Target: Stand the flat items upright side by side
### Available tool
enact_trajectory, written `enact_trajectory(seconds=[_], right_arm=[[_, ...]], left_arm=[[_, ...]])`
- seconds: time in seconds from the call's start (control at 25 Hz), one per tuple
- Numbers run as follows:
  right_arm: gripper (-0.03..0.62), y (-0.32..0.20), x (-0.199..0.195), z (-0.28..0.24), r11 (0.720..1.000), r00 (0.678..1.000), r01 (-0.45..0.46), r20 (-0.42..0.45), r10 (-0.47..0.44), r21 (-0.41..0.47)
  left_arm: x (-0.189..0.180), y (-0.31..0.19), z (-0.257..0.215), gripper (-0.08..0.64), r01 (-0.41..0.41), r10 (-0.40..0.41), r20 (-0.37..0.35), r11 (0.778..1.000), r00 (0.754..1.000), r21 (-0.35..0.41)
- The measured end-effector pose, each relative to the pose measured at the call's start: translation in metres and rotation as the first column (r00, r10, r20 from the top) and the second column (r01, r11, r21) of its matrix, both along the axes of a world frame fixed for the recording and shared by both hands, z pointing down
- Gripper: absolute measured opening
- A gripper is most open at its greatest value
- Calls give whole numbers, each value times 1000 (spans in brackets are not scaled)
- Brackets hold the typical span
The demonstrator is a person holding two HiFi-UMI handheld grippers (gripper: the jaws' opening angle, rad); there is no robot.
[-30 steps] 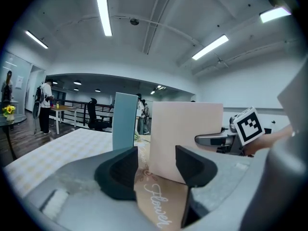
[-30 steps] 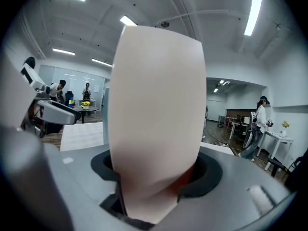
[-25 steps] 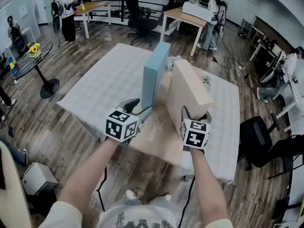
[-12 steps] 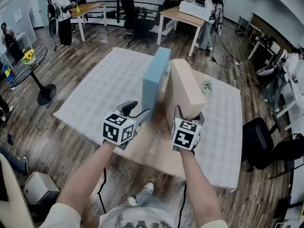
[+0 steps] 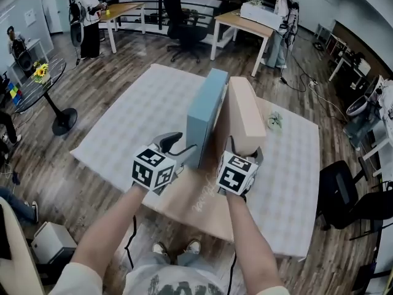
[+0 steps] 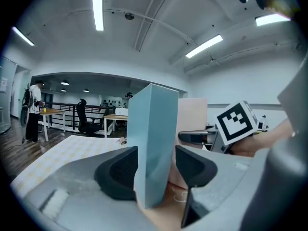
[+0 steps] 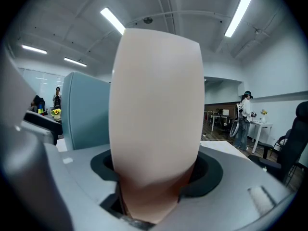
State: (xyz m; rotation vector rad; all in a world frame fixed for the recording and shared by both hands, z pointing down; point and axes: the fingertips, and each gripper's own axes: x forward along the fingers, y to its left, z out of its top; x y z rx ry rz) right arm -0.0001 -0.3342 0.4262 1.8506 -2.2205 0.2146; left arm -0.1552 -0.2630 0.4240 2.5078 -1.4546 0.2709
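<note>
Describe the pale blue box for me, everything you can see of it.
The pale blue box is a plain, flat slab with a matte, cardboard-like look and no print showing. It stands upright on a long edge on the table, running away from the person. The left gripper is closed on its near end. A beige box, also upright, stands close at its right; whether they touch is unclear.

Blue slab (image 5: pixel 206 112), beige slab (image 5: pixel 242 117), upright, adjacent

A light-blue slab (image 5: pixel 206 117), a beige slab (image 5: pixel 244 110), a pale checked tablecloth (image 5: pixel 138 115).
</note>
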Motion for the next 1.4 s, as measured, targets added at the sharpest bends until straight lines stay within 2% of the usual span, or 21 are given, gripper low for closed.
enact_trajectory(seconds=[0.52, 0.84, 1.12, 1.28, 1.4], right_arm=[[321, -7, -34, -3, 993, 993, -120, 17, 120, -3], [322, -2, -50, 2, 991, 989, -132, 65, 134, -26], [334, 4, -54, 0, 999, 996, -29, 84, 31, -24], [345, 15, -57, -1, 996, 991, 89, 100, -87, -20], [344, 24, -59, -3, 982, 976, 190, 108, -187, -18]], left_arm=[[-10, -10, -1, 244, -114, 114, -15, 993, 993, -10], [0, -12, 2, 244, -171, 170, -21, 985, 985, -12], [-1, -15, -2, 244, -181, 181, -23, 983, 983, -8], [0, -15, -4, 244, -185, 185, -23, 983, 982, -2], [1, -16, -5, 244, -187, 187, -23, 982, 982, 3]])
